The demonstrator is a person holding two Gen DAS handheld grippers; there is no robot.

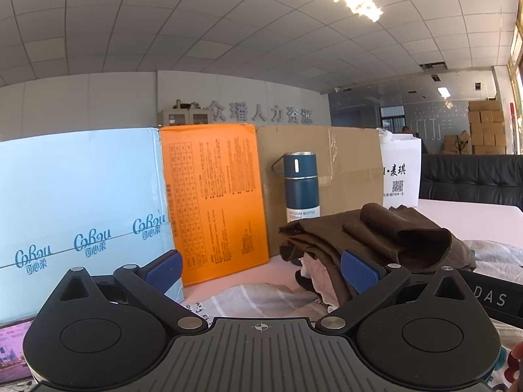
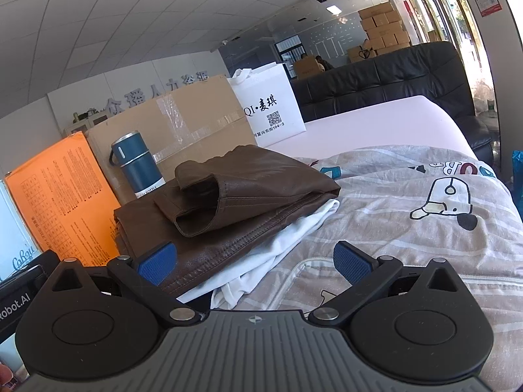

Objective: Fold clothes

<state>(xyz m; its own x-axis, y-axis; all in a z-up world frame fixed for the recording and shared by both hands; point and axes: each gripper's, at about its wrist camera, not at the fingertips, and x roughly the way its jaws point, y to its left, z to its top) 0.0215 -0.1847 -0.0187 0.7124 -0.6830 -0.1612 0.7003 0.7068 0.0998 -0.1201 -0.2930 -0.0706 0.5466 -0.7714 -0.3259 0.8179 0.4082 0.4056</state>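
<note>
1. Closest to me, the left tool has its blue pads spread wide with nothing between them; the right tool is likewise wide open and holds nothing.
2. Under both tools lies a striped cartoon-print quilt, spread over the pink desk.
3. Just ahead sits the folded brown leather jacket, stacked on a white garment whose edge pokes out beneath it. One sleeve cuff lies doubled on top of the jacket. From the left side the pile rises beside the left tool's right pad.
4. Behind the pile stands a blue vacuum bottle, upright, its base hidden by the jacket.
5. A row of boxes walls off the back edge: a pale blue carton, an orange box and a brown cardboard box. A white paper bag stands just right of the cardboard.
6. A black strap lettered "DAS" crosses the right edge of the left view; what it belongs to is cut off.
7. Farther off are a black sofa, stacked cartons, wall lettering and a tiled ceiling.
8. At the lower left a screen is only partly in frame.
</note>
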